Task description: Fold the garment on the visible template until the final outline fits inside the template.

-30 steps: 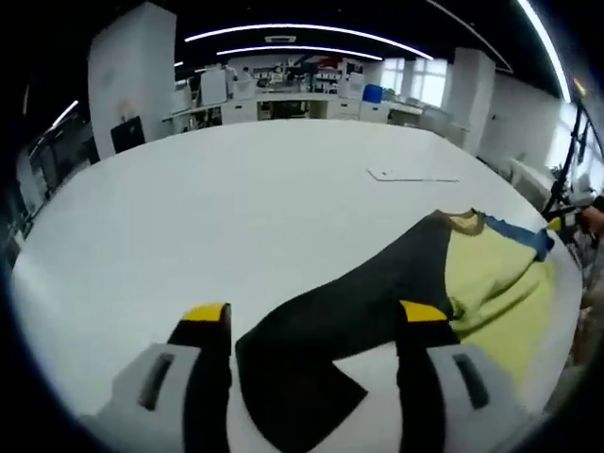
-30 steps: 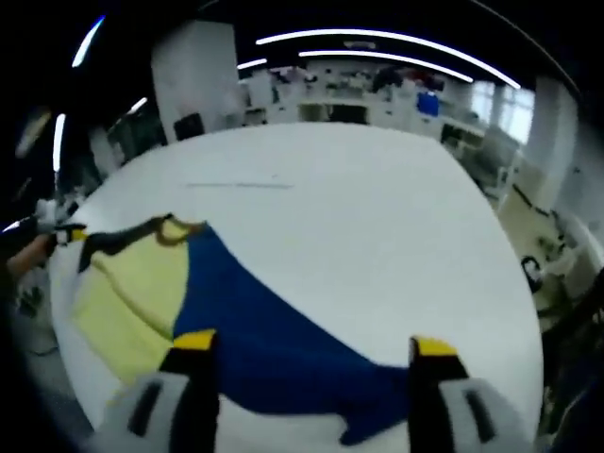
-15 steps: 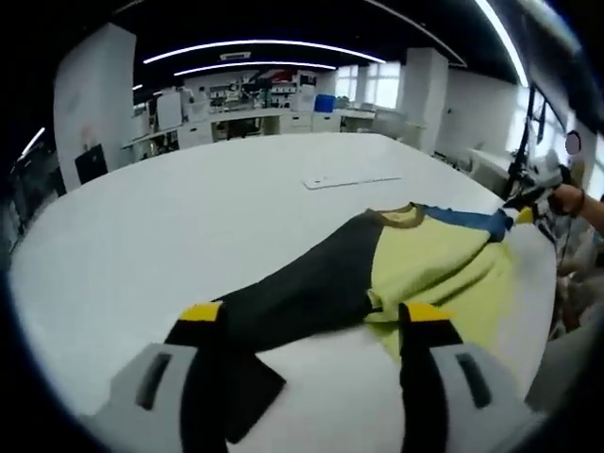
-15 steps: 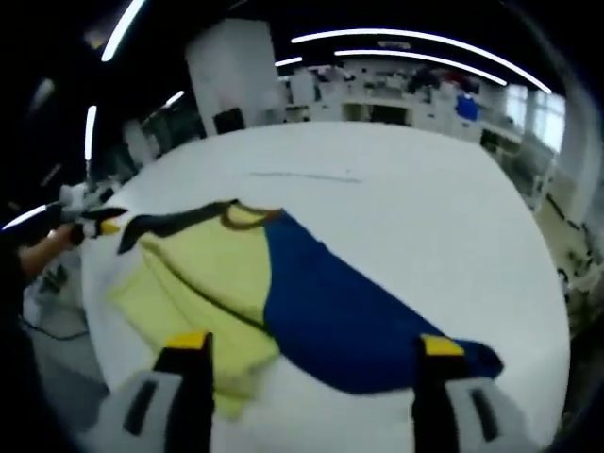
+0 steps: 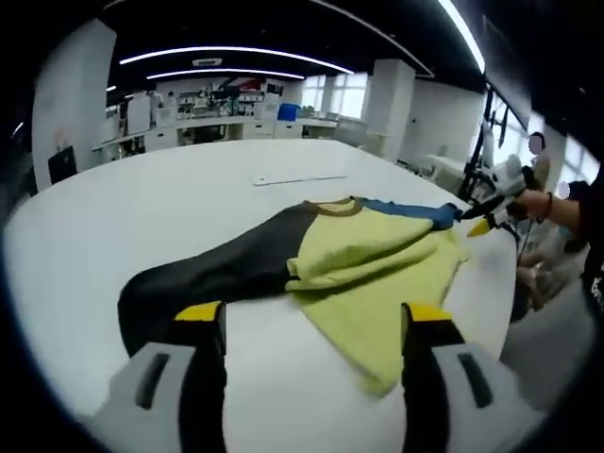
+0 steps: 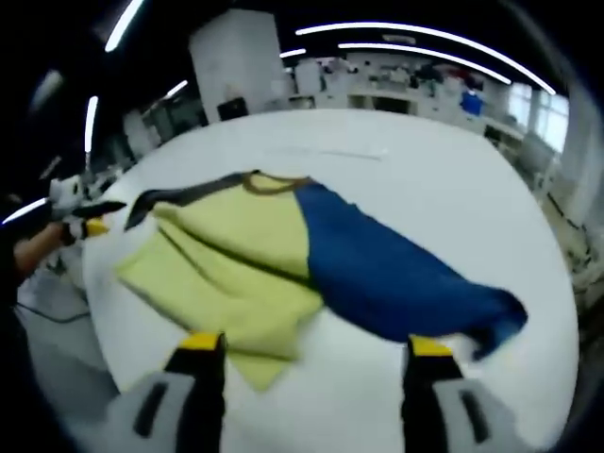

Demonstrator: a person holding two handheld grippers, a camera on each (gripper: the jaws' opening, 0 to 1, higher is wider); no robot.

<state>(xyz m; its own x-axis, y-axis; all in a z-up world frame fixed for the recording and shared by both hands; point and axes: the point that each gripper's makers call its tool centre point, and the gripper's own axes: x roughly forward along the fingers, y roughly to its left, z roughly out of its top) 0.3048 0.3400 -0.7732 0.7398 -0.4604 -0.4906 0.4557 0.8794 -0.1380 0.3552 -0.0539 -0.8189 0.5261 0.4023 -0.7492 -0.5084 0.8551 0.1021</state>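
Yellow-green cloth forms the middle of the garment (image 5: 359, 269), which lies crumpled on the white table (image 5: 170, 203) with one black sleeve and one blue sleeve. In the left gripper view its long axis runs from the black sleeve, ending just beyond the left finger of the left gripper (image 5: 311, 326), away toward the blue sleeve on the far right. The left gripper's fingers are spread, holding nothing. In the right gripper view the right gripper (image 6: 307, 354) is likewise spread wide and empty, the yellow hem reaching between its fingers.
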